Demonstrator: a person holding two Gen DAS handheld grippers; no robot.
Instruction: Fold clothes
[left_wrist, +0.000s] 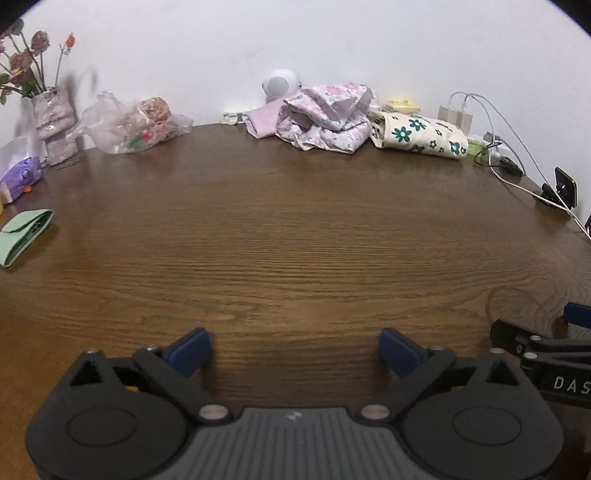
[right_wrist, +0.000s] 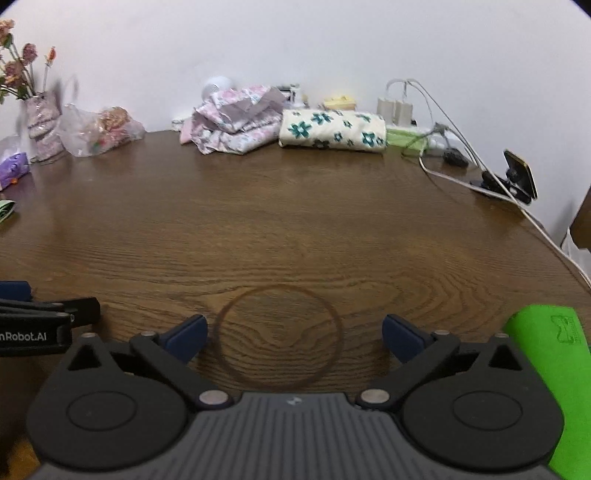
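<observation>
The left gripper (left_wrist: 295, 350) has its blue-padded fingers (left_wrist: 190, 350) spread wide with only bare wood of the table (left_wrist: 295, 240) between them. The right gripper (right_wrist: 295, 338) stands just as wide apart, empty, over a faint ring mark (right_wrist: 279, 338) in the wood grain. In the left wrist view the right gripper's side shows at lower right with the letters "DAS"; in the right wrist view the left gripper's side at lower left reads "nRobot.AI". A green object (right_wrist: 554, 369) with an embossed logo, too faint to read, lies at lower right.

The clothes sit well apart from both sets of fingers, at the far edge of the table against the wall: a crumpled pink floral garment (left_wrist: 325, 118) in the upper middle, and just right of it a folded cream garment (left_wrist: 417, 134) with teal flowers.
</observation>
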